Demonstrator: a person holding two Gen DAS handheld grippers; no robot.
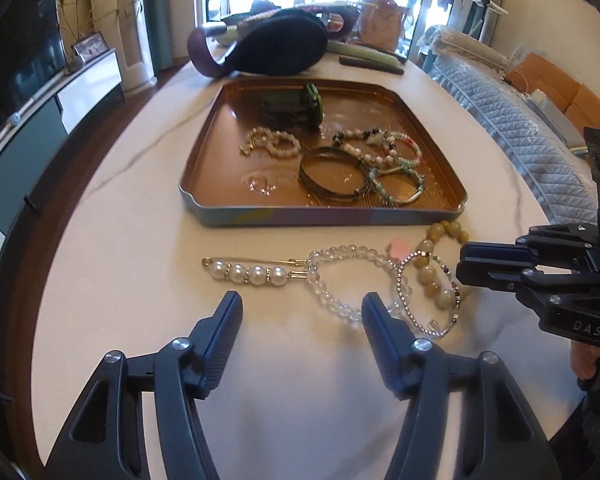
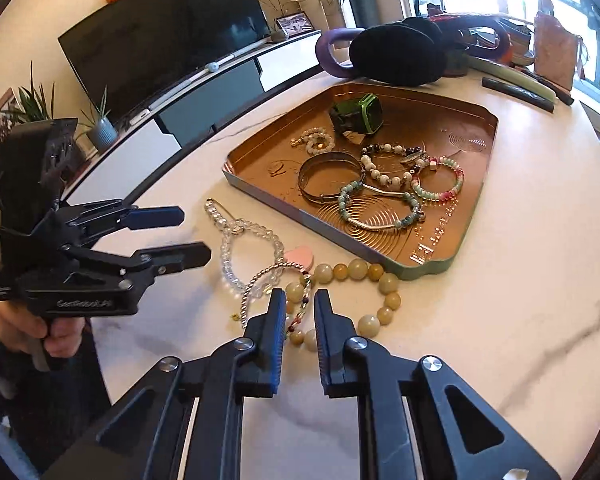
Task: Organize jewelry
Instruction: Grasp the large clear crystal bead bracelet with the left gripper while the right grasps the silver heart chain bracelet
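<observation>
Jewelry left to sort lies on the table (image 1: 112,240) just short of the tray (image 2: 452,268). Nearest you, your right gripper (image 2: 299,300) has its jaws narrow, nearly shut, and whether they pinch the thin beaded bangle (image 2: 260,280) at their tips I cannot tell. Your left gripper (image 1: 302,306) stands wide and empty over the crystal bracelet (image 1: 340,276). At its 10 o'clock lies the pearl pin (image 1: 246,274); at 2 o'clock, the jade beads (image 1: 432,276). Lift slowly, since the bangle overlaps its neighbours. Farther, at 12 o'clock, the tray's bare left half looks the best landing spot.
</observation>
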